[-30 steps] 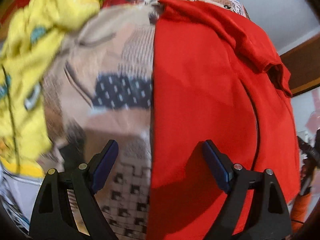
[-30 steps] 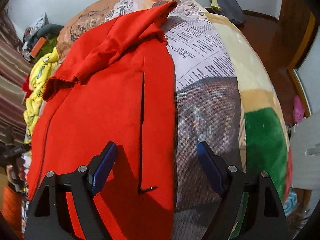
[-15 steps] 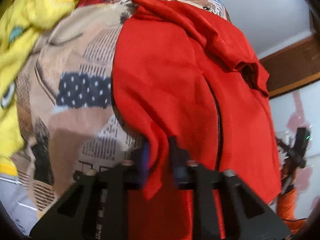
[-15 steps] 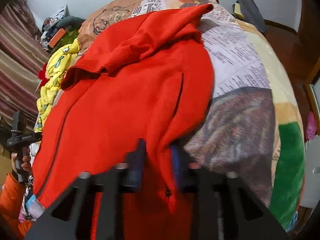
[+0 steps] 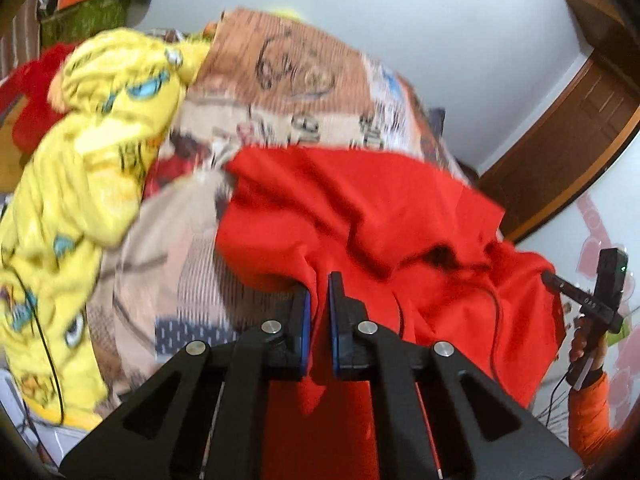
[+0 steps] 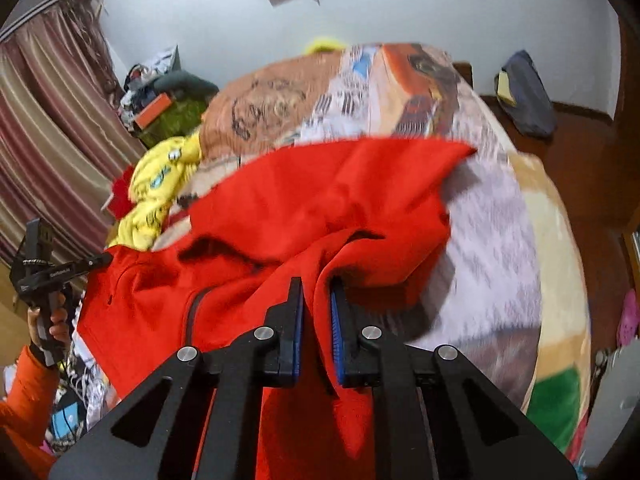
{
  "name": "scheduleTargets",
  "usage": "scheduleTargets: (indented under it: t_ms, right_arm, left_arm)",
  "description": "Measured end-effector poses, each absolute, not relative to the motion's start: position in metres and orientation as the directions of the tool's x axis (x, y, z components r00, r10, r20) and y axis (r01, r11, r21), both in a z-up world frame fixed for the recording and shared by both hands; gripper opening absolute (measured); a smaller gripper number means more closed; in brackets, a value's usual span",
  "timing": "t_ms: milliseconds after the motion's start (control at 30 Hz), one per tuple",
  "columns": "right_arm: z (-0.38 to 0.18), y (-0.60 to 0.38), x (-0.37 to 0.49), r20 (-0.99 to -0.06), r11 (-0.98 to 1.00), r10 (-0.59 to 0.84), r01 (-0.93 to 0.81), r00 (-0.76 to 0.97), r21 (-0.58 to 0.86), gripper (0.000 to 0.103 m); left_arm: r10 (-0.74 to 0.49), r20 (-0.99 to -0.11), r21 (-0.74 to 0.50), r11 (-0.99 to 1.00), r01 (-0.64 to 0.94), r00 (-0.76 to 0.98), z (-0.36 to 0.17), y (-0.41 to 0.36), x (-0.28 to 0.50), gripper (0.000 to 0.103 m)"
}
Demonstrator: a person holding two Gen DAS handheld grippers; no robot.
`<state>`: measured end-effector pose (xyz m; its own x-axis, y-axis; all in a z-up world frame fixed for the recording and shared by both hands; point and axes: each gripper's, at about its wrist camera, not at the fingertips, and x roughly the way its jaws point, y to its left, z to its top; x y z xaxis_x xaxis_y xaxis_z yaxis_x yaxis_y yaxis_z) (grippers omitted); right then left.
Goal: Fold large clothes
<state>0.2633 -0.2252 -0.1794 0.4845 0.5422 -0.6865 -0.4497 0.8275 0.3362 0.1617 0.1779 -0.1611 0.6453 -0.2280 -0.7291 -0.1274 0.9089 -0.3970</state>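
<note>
Evidently both grippers, left (image 5: 319, 292) and right (image 6: 318, 300), pinch the jacket (image 5: 360, 208) hem near the bed's (image 5: 280, 92) edge; right still closing. Soft, limp, heavyish fabric; grip hem corners.

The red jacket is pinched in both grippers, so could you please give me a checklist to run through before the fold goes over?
1. Left gripper has cloth between its pads: ok, red jacket pinched.
2. Right gripper has cloth: ok; its jaws are closing on a fold of the jacket.
3. Near hem lifted off the blanket: ok, the fabric bunches upward at both grippers.
4. Far edge lying flat: cannot tell, blurred.
5. Yellow garment clear of the jacket: ok, it lies apart to the side.
6. Black cord on the jacket free of the fold: cannot tell.
</note>
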Motion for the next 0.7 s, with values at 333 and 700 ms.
scheduleTargets:
  t_ms: [333,700]
  right_arm:
    - [-0.200,-0.232,0.329,-0.710,0.885,0.463,-0.320,0.530,0.338,0.011]
    - [-0.221,-0.231,0.332,-0.781,0.904,0.419,-0.292,0.462,0.312,0.034]
  left_arm:
    - [-0.138,-0.773,-0.360,0.900,-0.248,0.619,-0.199,0.206,0.216,0.007]
    - [-0.101,-0.882,-0.241,0.936,-0.257,0.460,-0.262,0.191,0.219,0.027]
